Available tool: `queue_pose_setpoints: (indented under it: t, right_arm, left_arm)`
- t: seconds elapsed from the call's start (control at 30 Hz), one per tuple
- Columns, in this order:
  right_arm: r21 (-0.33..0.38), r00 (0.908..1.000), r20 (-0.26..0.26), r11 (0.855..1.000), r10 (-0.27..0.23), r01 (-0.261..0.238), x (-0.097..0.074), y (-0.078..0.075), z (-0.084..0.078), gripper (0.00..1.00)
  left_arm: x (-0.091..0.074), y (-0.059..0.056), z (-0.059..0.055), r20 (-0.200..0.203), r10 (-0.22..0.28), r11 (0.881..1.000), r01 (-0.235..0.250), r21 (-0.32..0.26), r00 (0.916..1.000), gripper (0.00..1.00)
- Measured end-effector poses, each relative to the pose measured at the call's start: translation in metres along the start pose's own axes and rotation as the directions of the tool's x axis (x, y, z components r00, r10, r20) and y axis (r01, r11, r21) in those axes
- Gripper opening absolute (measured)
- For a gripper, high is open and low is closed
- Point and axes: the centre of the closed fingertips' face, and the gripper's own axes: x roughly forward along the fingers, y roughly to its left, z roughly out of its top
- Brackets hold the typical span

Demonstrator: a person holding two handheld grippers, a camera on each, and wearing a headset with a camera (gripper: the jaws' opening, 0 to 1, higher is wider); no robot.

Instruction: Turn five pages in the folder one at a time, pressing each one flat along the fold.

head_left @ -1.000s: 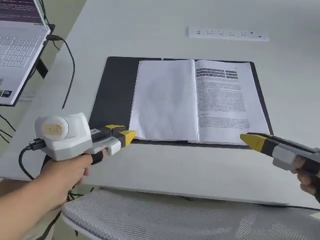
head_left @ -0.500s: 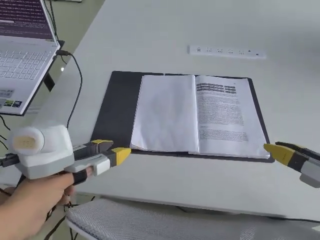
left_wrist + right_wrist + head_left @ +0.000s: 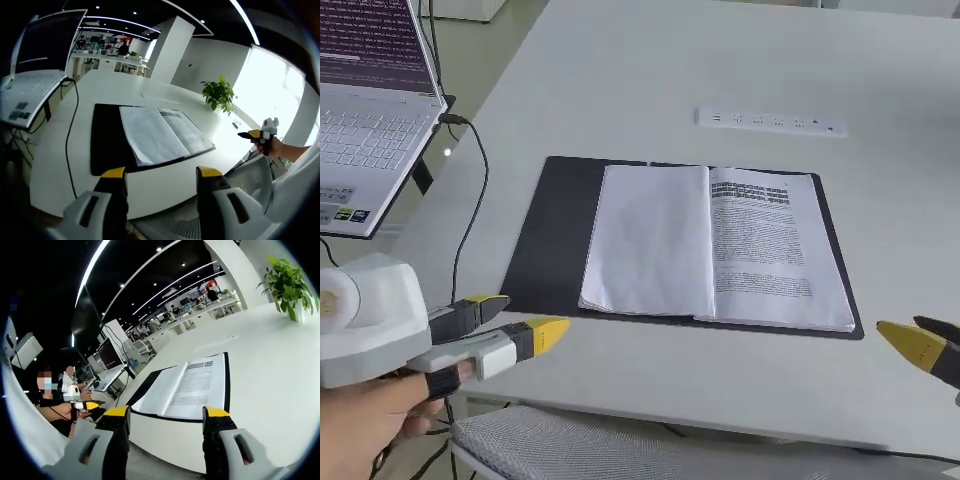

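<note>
The folder [image 3: 555, 235] lies open on the tabletop [image 3: 650, 60], ahead between the left hand-held gripper [image 3: 533, 313] and right hand-held gripper [image 3: 902, 332]; both hang wide and empty, likely poised for a page.

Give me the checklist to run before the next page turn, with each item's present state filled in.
1. Folder open on the table: ok.
2. Left tongs open and empty: ok.
3. Right tongs open and empty: ok.
4. Printed page free edge uncovered: ok.
5. Blank page flat at the fold: cannot tell.
6. Tongs at the page edge: not ok, both are short of the folder.
</note>
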Motion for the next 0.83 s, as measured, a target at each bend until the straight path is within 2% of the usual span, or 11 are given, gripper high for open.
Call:
queue_pose_setpoints:
  t: [0.07,0.2,0.27,0.37,0.63,0.83]
  right_arm:
    - [-0.021,1.0,0.003,1.0,-0.007,0.008,0.001,0.002,0.001,0.65]
    - [-0.055,0.9999,-0.016,0.998,0.004,-0.005,0.003,0.009,0.002,0.64]
    - [-0.074,0.9999,-0.015,0.997,0.004,-0.005,0.003,0.012,0.004,0.64]
    - [-0.098,0.9996,-0.026,0.995,0.01,-0.012,0.004,0.015,0.003,0.64]
    - [-0.12,0.9985,-0.054,0.993,0.012,-0.019,0.002,0.015,-0.003,0.64]
    - [-0.115,0.9989,-0.045,0.993,0.01,-0.015,0.0,0.014,-0.001,0.63]
  left_arm:
    - [0.0,-0.002,0.002,-0.002,0.004,1.0,-0.004,0.008,1.0,0.6]
    - [-0.001,-0.01,0.011,0.008,-0.011,0.999,0.01,0.037,0.9999,0.59]
    - [-0.001,-0.012,0.018,0.018,-0.009,0.998,0.007,0.062,0.9998,0.61]
    - [-0.002,-0.011,0.022,0.025,-0.005,0.997,0.003,0.08,0.9997,0.61]
    - [-0.005,-0.01,0.006,-0.016,-0.006,0.997,0.007,0.076,0.9999,0.61]
    - [-0.007,-0.009,0.006,-0.011,0.003,0.997,-0.002,0.071,0.9999,0.61]
